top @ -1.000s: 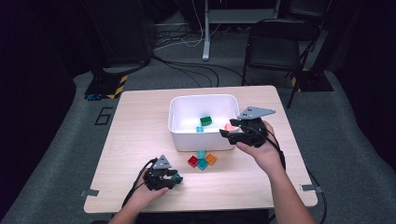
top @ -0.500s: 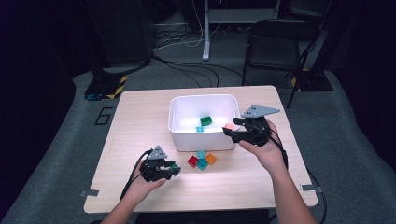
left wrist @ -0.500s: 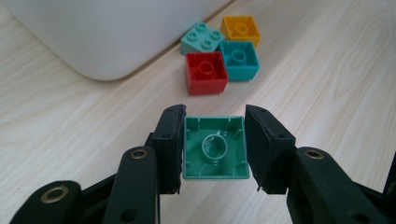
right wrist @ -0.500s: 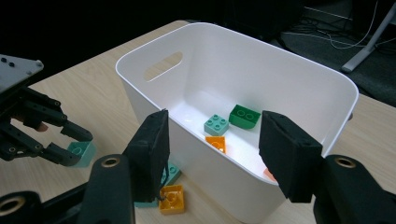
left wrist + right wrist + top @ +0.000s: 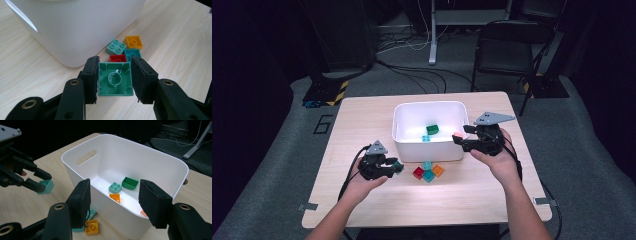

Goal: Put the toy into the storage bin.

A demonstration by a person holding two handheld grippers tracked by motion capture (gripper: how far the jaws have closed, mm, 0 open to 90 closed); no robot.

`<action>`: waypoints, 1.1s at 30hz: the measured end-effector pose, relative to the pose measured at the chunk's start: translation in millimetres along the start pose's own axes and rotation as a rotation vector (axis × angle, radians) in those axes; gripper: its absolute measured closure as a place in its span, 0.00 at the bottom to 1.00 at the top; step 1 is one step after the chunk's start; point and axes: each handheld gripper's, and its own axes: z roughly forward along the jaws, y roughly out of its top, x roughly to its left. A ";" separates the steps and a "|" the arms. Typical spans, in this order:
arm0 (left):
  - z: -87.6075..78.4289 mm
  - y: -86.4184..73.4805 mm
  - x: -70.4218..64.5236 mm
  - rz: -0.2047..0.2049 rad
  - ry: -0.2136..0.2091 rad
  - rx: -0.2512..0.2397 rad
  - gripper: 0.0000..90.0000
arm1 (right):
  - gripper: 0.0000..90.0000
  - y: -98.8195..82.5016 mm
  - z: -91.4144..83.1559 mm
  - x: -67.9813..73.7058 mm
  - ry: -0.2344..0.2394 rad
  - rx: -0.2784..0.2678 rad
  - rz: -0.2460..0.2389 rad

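Observation:
My left gripper (image 5: 115, 75) is shut on a green brick (image 5: 115, 80), whose hollow underside faces the camera. In the high view the left gripper (image 5: 384, 167) hangs above the table, left of the loose bricks and in front of the white bin (image 5: 412, 145). My right gripper (image 5: 461, 134) stands open over the bin's right front corner, with nothing between its fingers (image 5: 81, 195). Below it in the bin (image 5: 155, 160) lie a dark green brick (image 5: 130, 183), a teal brick (image 5: 115, 187) and an orange brick (image 5: 115, 198).
Several loose bricks lie on the table just in front of the bin: red (image 5: 418, 172), teal (image 5: 428, 175), orange (image 5: 438, 170) and pale teal (image 5: 427, 164). A folding chair (image 5: 507, 50) and cables stand on the floor behind the table (image 5: 362, 115).
My left hand has risen off the table and drifted a little to the left with the green brick in its jaws. The right hand has stayed at the bin's corner.

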 end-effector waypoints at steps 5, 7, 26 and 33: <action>-7.8 17.0 1.9 -0.008 -0.018 -0.009 0.65 | 0.47 -0.5 -0.5 -1.7 0.002 -0.002 0.006; -11.0 24.9 1.9 -0.002 -0.025 0.001 0.65 | 0.47 -0.9 -0.2 -2.1 0.003 0.000 0.008; -27.7 82.1 2.0 0.046 -0.009 -0.035 0.65 | 0.47 -1.0 -1.9 -4.0 -0.001 -0.007 0.013; -25.4 99.0 5.2 0.051 -0.006 -0.041 0.65 | 0.47 -1.0 -2.5 -4.5 -0.001 -0.009 0.014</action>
